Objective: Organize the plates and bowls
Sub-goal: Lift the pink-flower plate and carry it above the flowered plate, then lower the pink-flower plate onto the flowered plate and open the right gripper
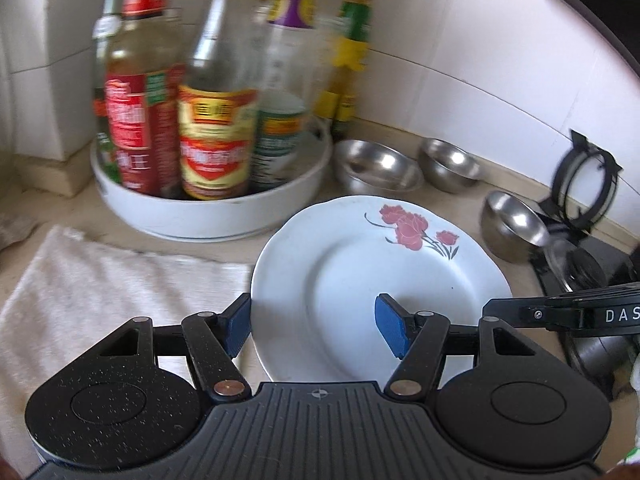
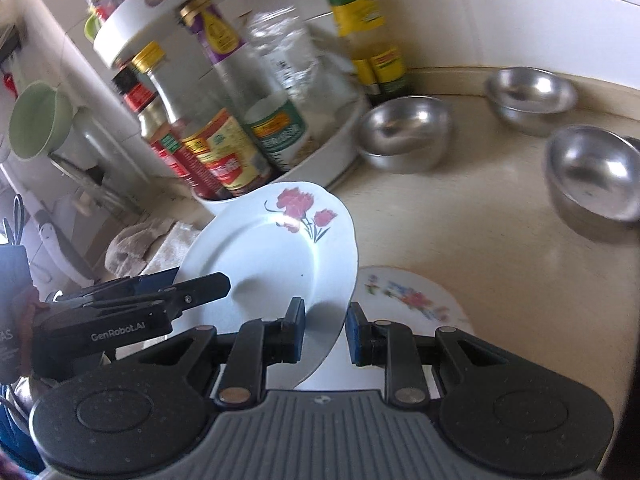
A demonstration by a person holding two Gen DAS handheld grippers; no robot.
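A white plate with red flowers (image 1: 360, 280) (image 2: 272, 248) is lifted off the counter and tilted. My right gripper (image 2: 326, 334) is shut on its near rim. My left gripper (image 1: 314, 328) (image 2: 192, 280) is open at the plate's left side, with one blue pad by the rim and the other over the plate's inner face; neither visibly presses. A second flowered plate (image 2: 412, 300) lies flat on the counter under the lifted one. Three steel bowls (image 2: 404, 132) (image 2: 532, 96) (image 2: 596, 172) stand apart on the counter beyond; the left wrist view shows them as bowls (image 1: 376, 164) (image 1: 452, 162) (image 1: 516, 224).
A white round tray (image 1: 208, 216) crowded with sauce bottles stands at the back left against the tiled wall. A pale towel (image 1: 100, 280) lies on the counter left of the plate. A black framed object (image 1: 584, 184) sits at the far right. A green cup (image 2: 36, 120) hangs at the left.
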